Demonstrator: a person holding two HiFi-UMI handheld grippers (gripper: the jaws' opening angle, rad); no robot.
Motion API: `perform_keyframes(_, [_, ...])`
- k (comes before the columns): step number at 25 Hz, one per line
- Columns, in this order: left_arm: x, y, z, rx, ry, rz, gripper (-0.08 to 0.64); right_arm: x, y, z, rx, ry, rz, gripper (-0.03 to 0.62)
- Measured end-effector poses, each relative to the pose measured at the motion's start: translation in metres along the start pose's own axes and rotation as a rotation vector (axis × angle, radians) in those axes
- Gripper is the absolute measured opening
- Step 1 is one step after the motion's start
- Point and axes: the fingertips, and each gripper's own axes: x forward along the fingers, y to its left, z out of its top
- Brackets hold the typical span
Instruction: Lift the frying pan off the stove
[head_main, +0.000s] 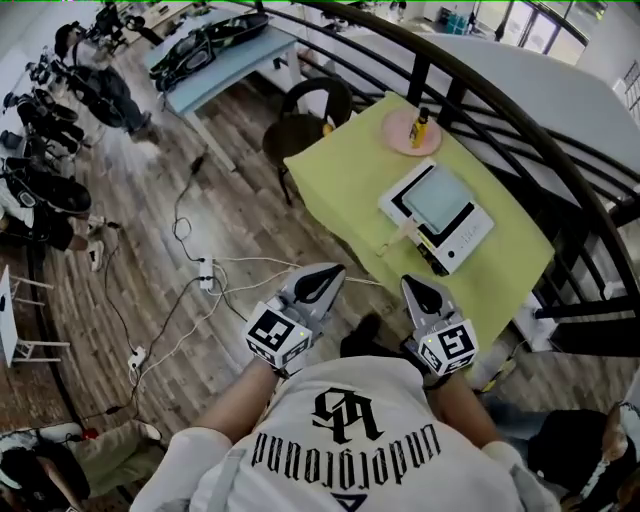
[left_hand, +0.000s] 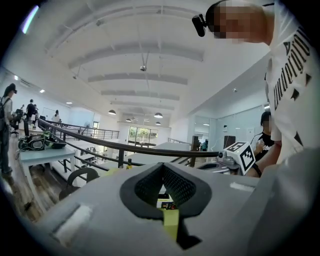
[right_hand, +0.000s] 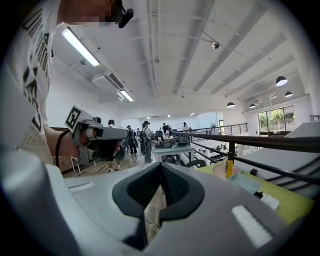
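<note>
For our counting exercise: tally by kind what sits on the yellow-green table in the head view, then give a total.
Stove: 1
Frying pan: 1
Pink plate: 1
Yellow bottle: 1
Total: 4

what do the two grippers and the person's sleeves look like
The left gripper and the right gripper match. Each is a smooth grey shell that tapers to a claw lined with black textured pads. Each has a white cube with black square markers at the hand end. The person wears a white short-sleeved T-shirt with black lettering.
</note>
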Motion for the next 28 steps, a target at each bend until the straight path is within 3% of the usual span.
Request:
perform_keyframes(11, [0.132,0.012,-0.014,0.014,0.104,-0.191,0.006,0.008,-0.094,0.002,0.057,0.0,-0.092,0.002])
perform_keyframes(21, [0.191,0.02,-0.028,0.012,0.149,-0.368,0.006,0.015,-0.113,-0.006,0.1,0.034,-0.166,0.002])
perform_keyframes(28, [0.222,0.036,-0.051,-0.053,0.229,-0.495,0.008,0.037,-0.118,-0.033,0.224,0.083,-0.225,0.003])
